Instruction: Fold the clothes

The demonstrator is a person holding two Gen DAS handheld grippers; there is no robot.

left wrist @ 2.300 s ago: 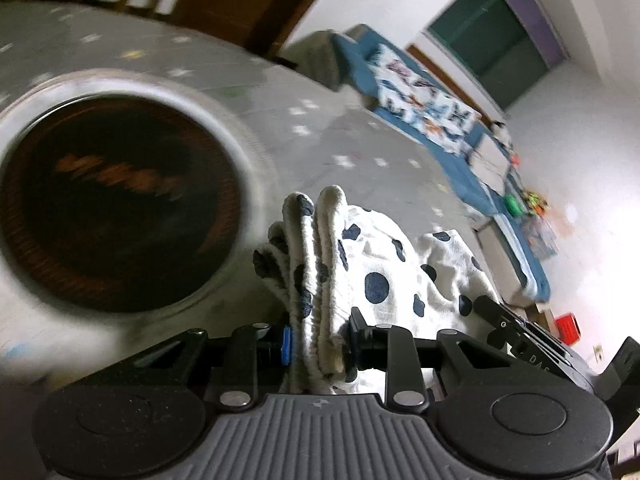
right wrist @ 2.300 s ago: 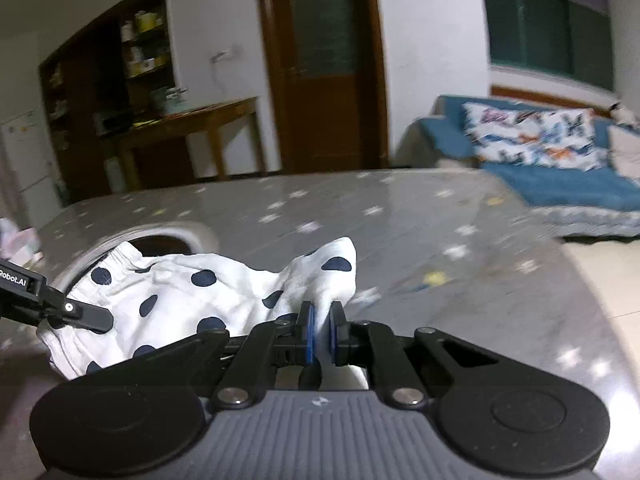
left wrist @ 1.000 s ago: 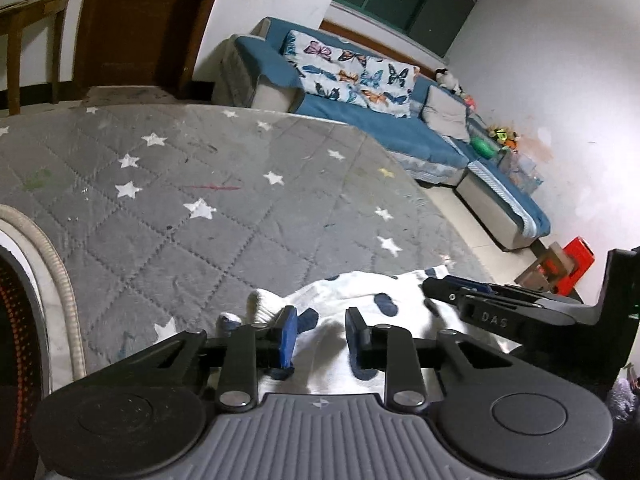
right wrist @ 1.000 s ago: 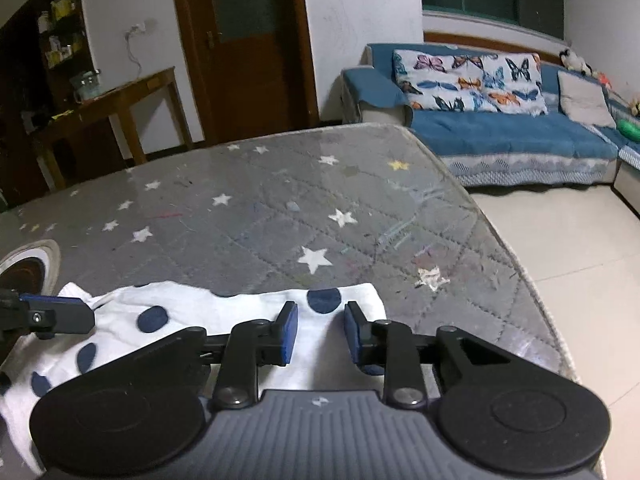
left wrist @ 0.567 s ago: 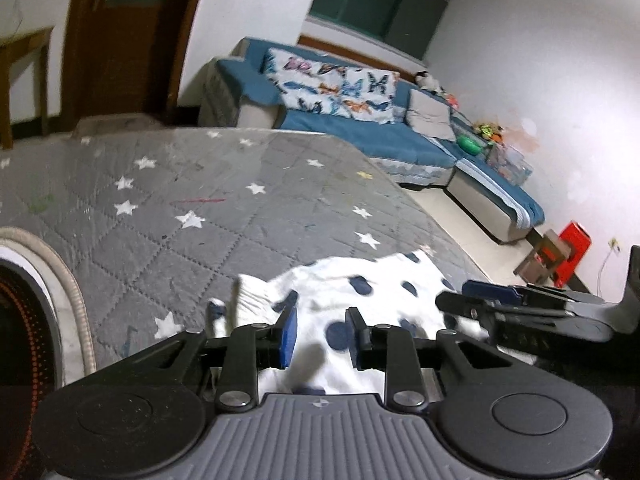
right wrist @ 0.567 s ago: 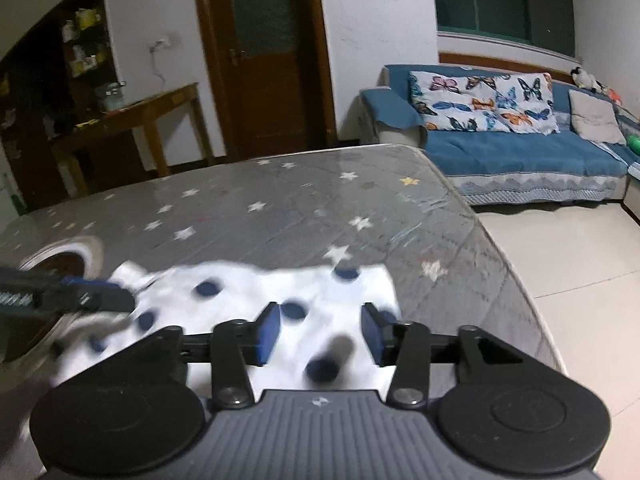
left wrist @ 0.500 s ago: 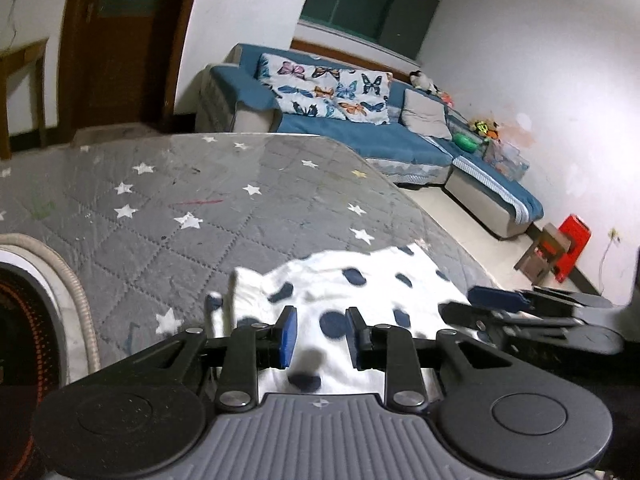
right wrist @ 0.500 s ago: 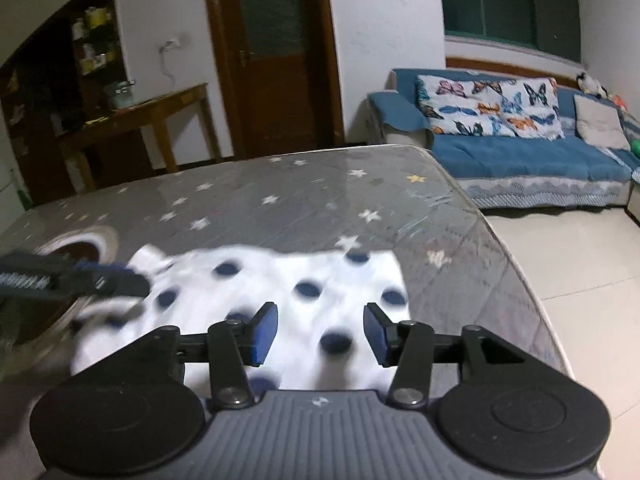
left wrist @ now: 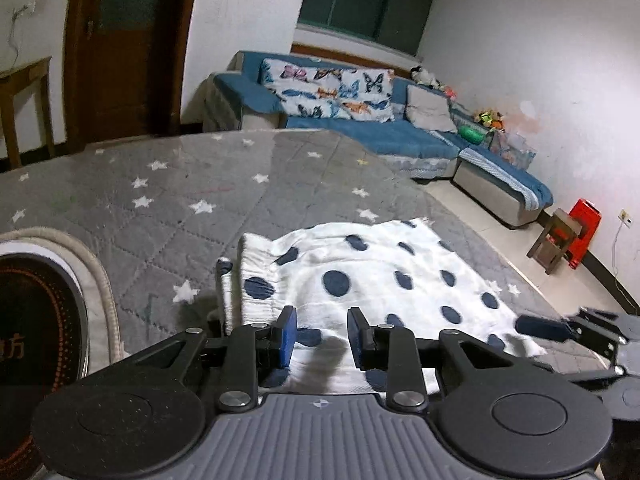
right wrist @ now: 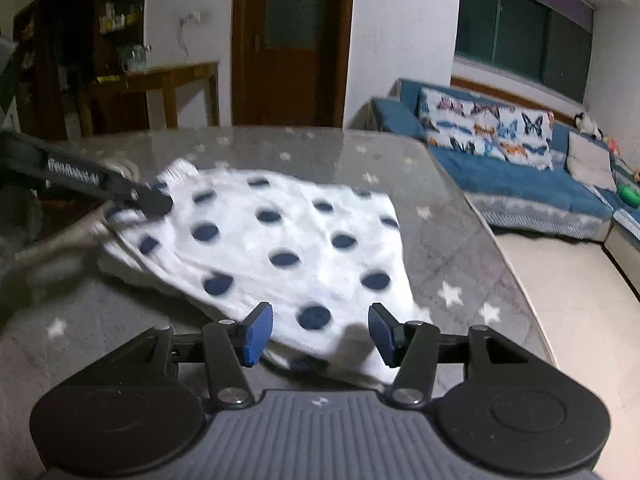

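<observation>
A white cloth with dark blue dots point(left wrist: 372, 276) is laid flat on a grey surface with white stars point(left wrist: 168, 204). The cloth point(right wrist: 288, 240) is seen in both views, spread out near the edge of the surface point(right wrist: 448, 208). One end of the cloth has a bunched, ribbed band point(left wrist: 256, 280), and that end is nearest the left claw.

The left claw point(left wrist: 321, 330) is held just above the near edge of the cloth. Its two blue pads point(left wrist: 289, 330) are parted a little, and nothing is gripped between them. A small dark shadow is seen on the cloth under it.

The right claw point(right wrist: 320, 334) is held over the other end of the cloth. Its blue pads point(right wrist: 258, 332) are spread wide apart, and nothing is held. Its tip point(left wrist: 540, 328) is also seen in the left view, low at the right edge of the cloth. The left claw point(right wrist: 152, 202) is seen in the right view too, at the far left corner of the cloth.

A round dark thing with a pale rim point(left wrist: 44, 308) is set in the surface to the left of the cloth. A blue sofa point(left wrist: 360, 132) with butterfly cushions point(left wrist: 332, 92) is seen behind the surface, by a white wall. A brown door point(right wrist: 288, 40) and a wooden side table point(right wrist: 172, 84) are seen further back. A red stool point(left wrist: 584, 228) is on the floor to the right.
</observation>
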